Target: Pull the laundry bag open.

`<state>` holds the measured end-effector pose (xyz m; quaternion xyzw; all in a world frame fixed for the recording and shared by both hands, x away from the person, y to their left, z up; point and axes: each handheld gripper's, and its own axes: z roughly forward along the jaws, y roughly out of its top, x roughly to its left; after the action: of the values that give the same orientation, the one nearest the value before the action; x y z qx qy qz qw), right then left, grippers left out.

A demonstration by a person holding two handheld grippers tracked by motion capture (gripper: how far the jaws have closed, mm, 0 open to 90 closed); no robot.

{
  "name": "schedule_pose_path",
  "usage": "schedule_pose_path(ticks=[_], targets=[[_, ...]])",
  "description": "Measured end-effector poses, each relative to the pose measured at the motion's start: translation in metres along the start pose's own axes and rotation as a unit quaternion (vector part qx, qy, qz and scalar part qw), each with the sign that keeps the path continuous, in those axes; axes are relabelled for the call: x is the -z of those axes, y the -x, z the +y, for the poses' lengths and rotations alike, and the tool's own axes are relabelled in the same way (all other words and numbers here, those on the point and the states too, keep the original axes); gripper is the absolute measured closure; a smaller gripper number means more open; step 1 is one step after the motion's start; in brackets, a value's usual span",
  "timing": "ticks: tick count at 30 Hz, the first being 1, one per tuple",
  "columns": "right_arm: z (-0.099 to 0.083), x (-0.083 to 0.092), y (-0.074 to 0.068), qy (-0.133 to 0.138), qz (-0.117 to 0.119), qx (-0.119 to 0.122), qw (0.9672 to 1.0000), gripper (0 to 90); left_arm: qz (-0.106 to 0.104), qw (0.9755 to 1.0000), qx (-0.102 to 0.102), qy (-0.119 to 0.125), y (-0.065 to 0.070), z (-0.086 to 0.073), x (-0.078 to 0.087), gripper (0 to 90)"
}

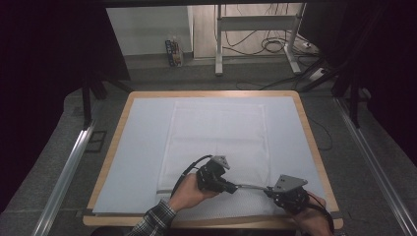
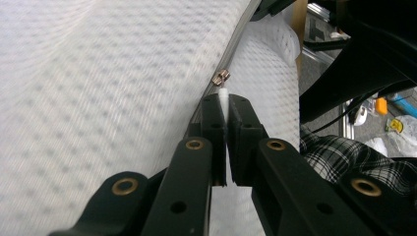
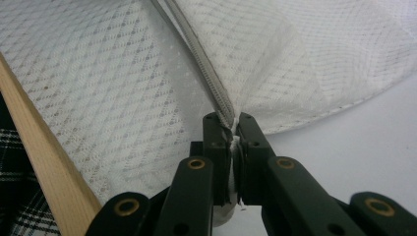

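A white mesh bag (image 1: 216, 132) lies flat on the table, with a grey zipper (image 1: 252, 187) running along its near edge. My left gripper (image 1: 235, 187) points right along that zipper. In the left gripper view its jaws (image 2: 224, 101) are shut on the white pull tab (image 2: 223, 94), just behind the metal slider (image 2: 221, 77). My right gripper (image 1: 268, 190) faces it from the right. In the right gripper view its jaws (image 3: 233, 123) are shut on the bag's corner, where the zipper (image 3: 206, 73) ends. The mesh (image 3: 98, 73) is lifted and taut between the two grippers.
A pale mat (image 1: 142, 147) covers the wooden table, whose rim (image 1: 110, 147) shows all round; the near edge (image 3: 44, 162) runs close beside my right gripper. A plaid sleeve (image 1: 155, 219) comes in at the bottom. Metal rails (image 1: 64, 177) flank the table, and desk legs and cables (image 1: 265, 44) stand behind it.
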<state>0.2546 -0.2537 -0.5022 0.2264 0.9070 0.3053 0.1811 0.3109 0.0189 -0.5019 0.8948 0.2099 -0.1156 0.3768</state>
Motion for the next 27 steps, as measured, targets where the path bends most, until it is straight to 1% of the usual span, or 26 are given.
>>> schedule_pose_path(ticks=[2,5,6,7,9,14,16,21,22,23,25,27], targets=[[0.000,0.000,0.000,0.000,0.000,-0.001,1.0000,84.0,0.002,1.0000,0.005,0.004,-0.001,-0.005,0.004,87.2],[0.000,0.000,0.000,0.001,0.000,-0.001,1.0000,84.0,0.001,1.0000,0.006,0.006,-0.001,-0.007,0.006,87.2],[0.000,0.000,-0.001,0.000,-0.001,-0.001,1.0000,84.0,0.005,0.9999,0.007,0.006,0.000,-0.008,0.007,87.2],[0.000,0.000,0.000,0.000,0.000,0.000,1.0000,84.0,0.003,0.9999,0.009,0.009,0.000,-0.009,0.008,87.2],[0.000,0.000,0.000,0.002,0.000,0.000,1.0000,84.0,0.006,0.9999,0.007,0.009,0.000,-0.010,0.010,87.2],[0.000,0.000,0.000,0.000,-0.001,0.000,1.0000,84.0,0.008,0.9998,0.012,0.013,-0.001,-0.014,0.014,87.2],[0.000,0.000,0.000,0.000,-0.001,-0.002,1.0000,84.0,0.007,0.9996,0.020,0.017,-0.003,-0.019,0.017,87.2],[0.000,-0.001,0.000,-0.003,-0.001,-0.002,1.0000,84.0,0.007,0.9995,0.026,0.018,-0.004,-0.024,0.021,87.2],[0.000,0.000,0.000,-0.002,-0.001,-0.002,1.0000,84.0,0.004,0.9995,0.025,0.020,-0.004,-0.024,0.023,87.2],[0.000,0.000,0.000,-0.001,0.000,-0.004,1.0000,84.0,0.009,0.9995,0.025,0.020,-0.003,-0.025,0.024,87.2],[0.000,0.000,0.000,0.000,0.001,-0.004,1.0000,84.0,0.007,0.9994,0.025,0.023,-0.002,-0.026,0.025,87.2],[0.001,0.000,0.000,-0.001,0.000,-0.001,1.0000,84.0,0.013,0.9995,0.022,0.021,-0.002,-0.027,0.026,87.1]])
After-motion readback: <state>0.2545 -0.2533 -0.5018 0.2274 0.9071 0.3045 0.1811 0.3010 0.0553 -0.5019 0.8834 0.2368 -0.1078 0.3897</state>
